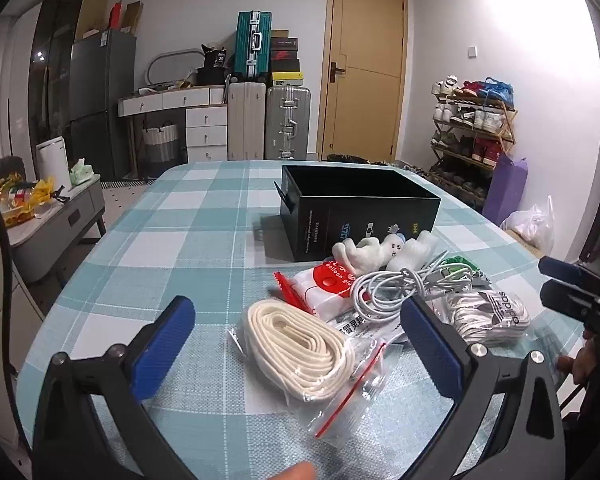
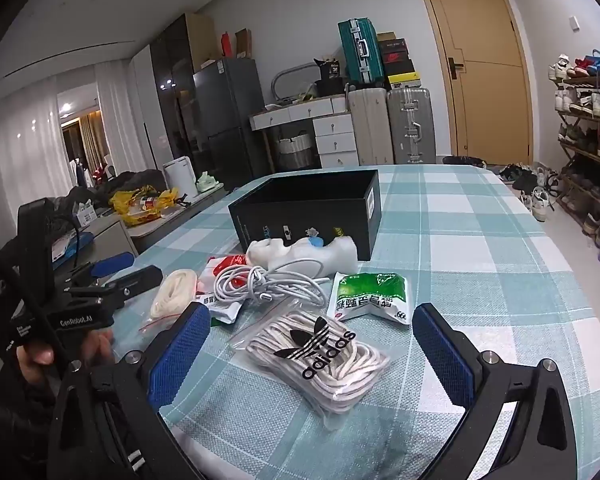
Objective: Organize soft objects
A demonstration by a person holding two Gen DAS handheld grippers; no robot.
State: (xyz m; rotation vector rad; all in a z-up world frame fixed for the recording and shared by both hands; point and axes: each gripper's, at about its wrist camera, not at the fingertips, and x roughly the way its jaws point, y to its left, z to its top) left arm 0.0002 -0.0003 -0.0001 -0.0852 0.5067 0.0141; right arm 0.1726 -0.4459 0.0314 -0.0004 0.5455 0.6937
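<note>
A pile of soft items lies on the checked tablecloth in front of an open black box (image 1: 360, 208) (image 2: 312, 208). A clear bag of cream laces (image 1: 300, 348) (image 2: 172, 292) lies between the fingers of my open, empty left gripper (image 1: 300, 340). An Adidas bag of white laces (image 2: 320, 356) (image 1: 488, 316) lies between the fingers of my open, empty right gripper (image 2: 312, 348). Behind them are a coiled white cable (image 1: 404, 288) (image 2: 268, 280), a red and white packet (image 1: 328, 288), a green packet (image 2: 372, 296) and white plush toys (image 1: 380, 252) (image 2: 300, 252).
The table (image 1: 180, 220) has rounded edges on the left and far side. The right gripper (image 1: 580, 292) shows at the right edge of the left wrist view; the left gripper (image 2: 112, 276) shows at the left of the right wrist view. Furniture, suitcases and a shoe rack stand beyond.
</note>
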